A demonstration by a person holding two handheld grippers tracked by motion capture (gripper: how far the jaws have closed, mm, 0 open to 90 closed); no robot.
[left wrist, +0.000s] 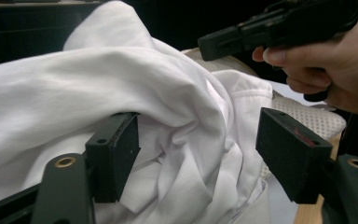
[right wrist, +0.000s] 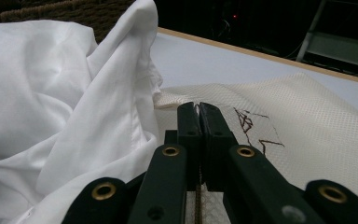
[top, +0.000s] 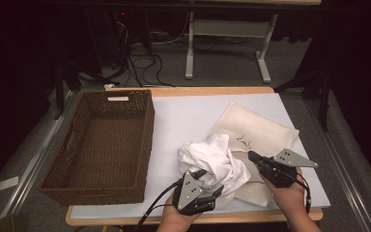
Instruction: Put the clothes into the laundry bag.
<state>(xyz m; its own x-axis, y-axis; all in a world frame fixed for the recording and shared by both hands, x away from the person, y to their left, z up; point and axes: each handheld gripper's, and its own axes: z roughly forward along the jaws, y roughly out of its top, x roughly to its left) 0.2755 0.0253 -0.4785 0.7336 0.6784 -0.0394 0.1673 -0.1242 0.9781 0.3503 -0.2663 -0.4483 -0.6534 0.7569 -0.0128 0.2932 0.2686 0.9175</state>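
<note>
A crumpled white cloth (top: 212,157) lies near the table's front edge, partly over a cream textured cloth (top: 261,128) with brown stitching. My left gripper (top: 211,182) is at the white cloth's (left wrist: 121,79) near side. In the left gripper view, my left gripper (left wrist: 200,121) stands open with folds of the cloth bulging between its pads. The right pad is clear of the fabric. My right gripper (top: 252,156) points at the white cloth's right edge, above the cream cloth (right wrist: 307,126). In its own view, the right gripper (right wrist: 199,107) is shut, with nothing clearly between the jaws.
A brown wicker basket (top: 145,140) stands on the left of the white table (top: 188,116), with nothing in it. The right hand and right gripper (left wrist: 233,42) show beyond the cloth in the left gripper view. Cables and a metal frame (top: 191,48) are on the floor behind the table.
</note>
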